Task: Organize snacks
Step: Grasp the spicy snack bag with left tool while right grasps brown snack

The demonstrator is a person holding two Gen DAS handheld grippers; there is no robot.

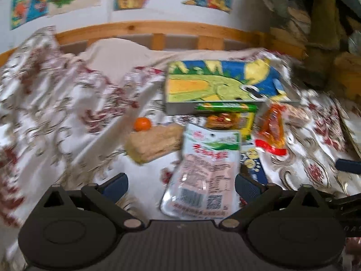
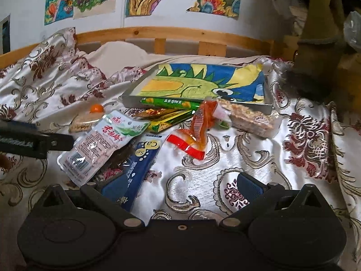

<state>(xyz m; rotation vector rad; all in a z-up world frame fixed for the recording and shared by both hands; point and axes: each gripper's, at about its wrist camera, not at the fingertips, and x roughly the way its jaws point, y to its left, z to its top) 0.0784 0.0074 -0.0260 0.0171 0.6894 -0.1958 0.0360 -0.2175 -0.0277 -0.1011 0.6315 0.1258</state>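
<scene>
Snacks (image 2: 158, 122) are piled ahead of the right gripper (image 2: 180, 187), whose jaws are spread wide. A white pouch (image 1: 203, 171) is seen between the wide-open left gripper (image 1: 180, 185) fingers, untouched.

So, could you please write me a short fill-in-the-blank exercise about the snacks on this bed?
1. The small round fruit beside the pale wafer is ____ in colour.
2. The tray bears a painted green ____.
3. The left tongs are ____, with the white pouch lying between them.

Missing words: orange; dinosaur; open
</scene>
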